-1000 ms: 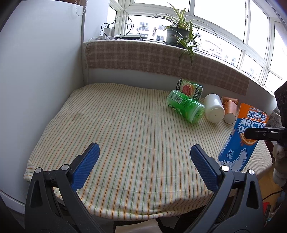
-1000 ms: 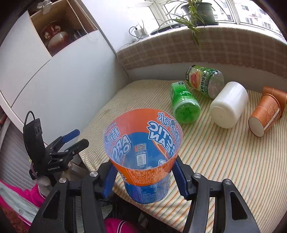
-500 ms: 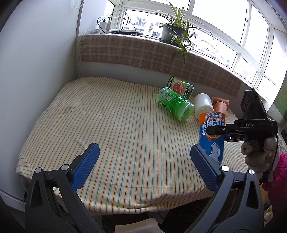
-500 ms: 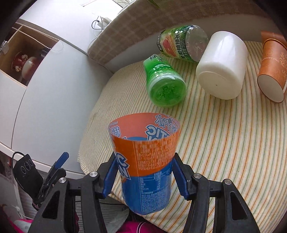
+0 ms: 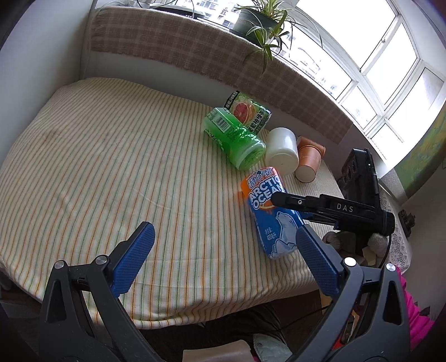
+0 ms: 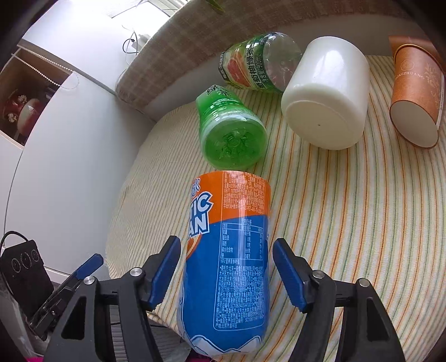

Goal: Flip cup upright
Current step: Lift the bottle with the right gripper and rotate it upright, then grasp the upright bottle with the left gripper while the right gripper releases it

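The blue and orange "Arctic Ocean" cup (image 6: 228,259) stands on the striped table near its front right edge, orange rim end up; it also shows in the left wrist view (image 5: 271,215). My right gripper (image 6: 226,274) has its blue pads apart on either side of the cup, with gaps showing. In the left wrist view the right gripper's black finger (image 5: 306,204) crosses in front of the cup. My left gripper (image 5: 223,261) is open and empty over the table's front edge, left of the cup.
Behind the cup lie a green bottle-cup (image 6: 231,133), a clear grapefruit-tea bottle-cup (image 6: 256,66), a white cup (image 6: 326,97) and a brown paper cup (image 6: 415,100), all on their sides. A plaid-covered sill and a potted plant (image 5: 256,19) stand at the back. A white cabinet (image 6: 55,139) is left.
The right gripper tilted down and set the cup on the table, then its jaws opened off it. The left gripper lifted and looks down more steeply.
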`<state>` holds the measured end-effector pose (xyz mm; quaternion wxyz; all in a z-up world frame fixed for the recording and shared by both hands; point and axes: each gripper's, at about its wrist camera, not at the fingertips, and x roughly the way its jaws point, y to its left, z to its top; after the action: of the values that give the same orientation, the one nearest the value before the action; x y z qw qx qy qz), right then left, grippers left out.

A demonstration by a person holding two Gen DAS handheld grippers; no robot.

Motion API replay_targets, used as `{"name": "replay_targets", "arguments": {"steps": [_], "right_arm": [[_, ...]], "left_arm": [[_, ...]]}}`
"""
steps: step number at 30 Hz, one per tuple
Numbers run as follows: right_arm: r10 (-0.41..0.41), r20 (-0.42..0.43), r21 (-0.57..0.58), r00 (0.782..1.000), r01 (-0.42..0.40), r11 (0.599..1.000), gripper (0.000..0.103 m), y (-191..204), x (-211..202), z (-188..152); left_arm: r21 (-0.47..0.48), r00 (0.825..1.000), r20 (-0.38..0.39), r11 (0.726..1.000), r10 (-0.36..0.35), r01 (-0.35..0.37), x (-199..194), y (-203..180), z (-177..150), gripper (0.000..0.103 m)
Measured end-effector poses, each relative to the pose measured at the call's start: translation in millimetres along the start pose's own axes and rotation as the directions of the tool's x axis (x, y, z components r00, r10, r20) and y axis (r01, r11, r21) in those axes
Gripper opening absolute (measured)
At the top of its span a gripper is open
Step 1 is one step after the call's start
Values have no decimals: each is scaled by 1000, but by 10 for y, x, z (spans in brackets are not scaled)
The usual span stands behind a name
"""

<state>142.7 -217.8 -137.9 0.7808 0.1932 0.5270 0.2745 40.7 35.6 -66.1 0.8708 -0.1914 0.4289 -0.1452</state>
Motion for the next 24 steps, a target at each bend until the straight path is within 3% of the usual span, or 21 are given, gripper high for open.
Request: {"name": "replay_targets", "arguments": {"steps": [5, 8, 11, 14, 19, 24], "right_arm": [[-10, 112, -32, 994, 13, 999, 82, 39, -413, -239], [-67, 191, -46, 979, 77, 996, 83, 51, -685, -477], [-148, 275, -53, 950, 169, 984, 84, 88, -949, -734], [-225, 343, -40, 912, 254, 966, 85, 98, -1179, -974], [-311, 390, 2, 867, 337, 942, 85, 58, -1436, -1294], [-373, 386, 40, 843, 389, 920, 85, -20, -1493, -1421]], "left_arm": [[-116, 988, -87, 986, -127, 117, 276, -22, 107, 96], [-182, 972, -127, 968, -198, 173, 469, -62, 163, 95], [-241, 955, -163, 949, -246, 203, 679, -95, 213, 87], [-314, 938, -192, 924, -288, 220, 912, -92, 259, 86], [-386, 923, -217, 896, -317, 217, 1174, -88, 288, 86], [-369, 926, -237, 909, -292, 192, 1329, -145, 307, 83]]}}
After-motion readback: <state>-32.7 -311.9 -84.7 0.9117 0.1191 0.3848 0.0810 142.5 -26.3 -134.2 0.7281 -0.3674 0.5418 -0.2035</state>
